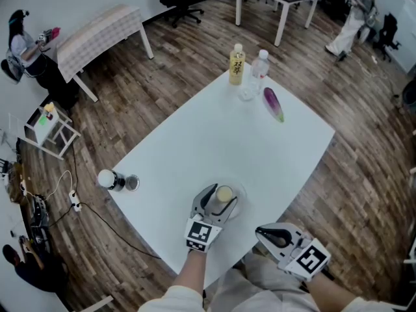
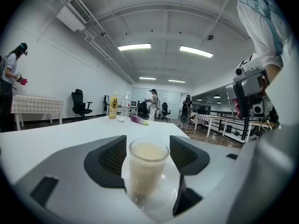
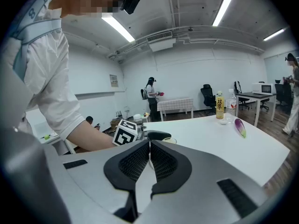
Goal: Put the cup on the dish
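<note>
A clear cup [image 1: 224, 194] of pale creamy drink stands upright on a clear glass dish [image 1: 242, 191] near the white table's [image 1: 214, 142] front edge. My left gripper [image 1: 220, 197] straddles the cup. In the left gripper view the cup [image 2: 147, 169] sits on the dish [image 2: 161, 204] between the two dark pads, with a thin gap on each side, so the left gripper [image 2: 148, 155] is open. My right gripper [image 1: 270, 234] hovers off the table's front corner, to the right of the dish. Its jaws meet with nothing between them [image 3: 150, 160].
At the table's far end stand a yellow-labelled bottle [image 1: 237, 64], a clear water bottle [image 1: 259, 67] and a small glass [image 1: 247, 93], with a purple eggplant [image 1: 273, 104] beside them. A dark jar [image 1: 112, 180] and its lid [image 1: 132, 183] sit at the left edge.
</note>
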Tool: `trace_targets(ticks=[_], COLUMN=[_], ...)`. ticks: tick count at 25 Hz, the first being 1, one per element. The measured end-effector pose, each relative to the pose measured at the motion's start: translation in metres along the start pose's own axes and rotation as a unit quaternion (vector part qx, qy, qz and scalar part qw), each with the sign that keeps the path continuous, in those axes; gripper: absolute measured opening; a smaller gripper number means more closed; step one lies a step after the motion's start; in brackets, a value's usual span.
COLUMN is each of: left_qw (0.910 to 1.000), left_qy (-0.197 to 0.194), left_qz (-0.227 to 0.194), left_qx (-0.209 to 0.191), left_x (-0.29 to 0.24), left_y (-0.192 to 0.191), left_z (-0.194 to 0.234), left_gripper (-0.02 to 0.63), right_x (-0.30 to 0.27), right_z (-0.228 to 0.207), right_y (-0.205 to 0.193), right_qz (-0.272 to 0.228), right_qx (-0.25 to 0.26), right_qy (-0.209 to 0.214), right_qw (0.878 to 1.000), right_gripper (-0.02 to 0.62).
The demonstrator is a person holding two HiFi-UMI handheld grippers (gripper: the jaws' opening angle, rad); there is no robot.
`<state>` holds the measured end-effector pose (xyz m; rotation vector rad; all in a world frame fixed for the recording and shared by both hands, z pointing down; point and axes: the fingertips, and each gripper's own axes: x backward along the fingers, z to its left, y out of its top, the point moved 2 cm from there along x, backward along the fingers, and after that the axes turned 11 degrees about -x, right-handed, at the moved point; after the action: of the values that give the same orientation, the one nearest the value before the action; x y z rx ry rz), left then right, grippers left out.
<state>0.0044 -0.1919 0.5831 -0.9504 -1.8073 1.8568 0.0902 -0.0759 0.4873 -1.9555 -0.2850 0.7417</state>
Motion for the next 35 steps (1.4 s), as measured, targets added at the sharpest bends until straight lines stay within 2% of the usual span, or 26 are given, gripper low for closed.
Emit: trace_targets(ticks=[4,19,27,35], left_qw=[1.0,0.9996,0.9992,0.9992], left_qy=[-0.001,0.01,0.005,-0.014], left_qz=[-0.002,-0.025,-0.037,-0.031], left_qx=[-0.003,-0.005,-0.015,-0.018], left_x=[0.002,0.025,0.04,0.051], left_y=[0.006,0.03,0.048,0.055], left_z=[0.0,-0.004,-0.015,-0.027], left_gripper=[0.303,0.3,0.169,0.035], right_x=[0.0,0.001,0.0,0.001], right_z=[0.002,0.013,0.022,0.027], right_y=[0.002,0.009,0.013,0.014], right_qz=[-0.004,-0.023,-0.037,-0.043], right_qx=[0.003,0.01,0.015,0.017], right_qy=[0.005,0.013,0.019,0.019], right_qw=[1.0,1.0,0.999,0.999], right_gripper=[0.034,0.034,0.032,0.034])
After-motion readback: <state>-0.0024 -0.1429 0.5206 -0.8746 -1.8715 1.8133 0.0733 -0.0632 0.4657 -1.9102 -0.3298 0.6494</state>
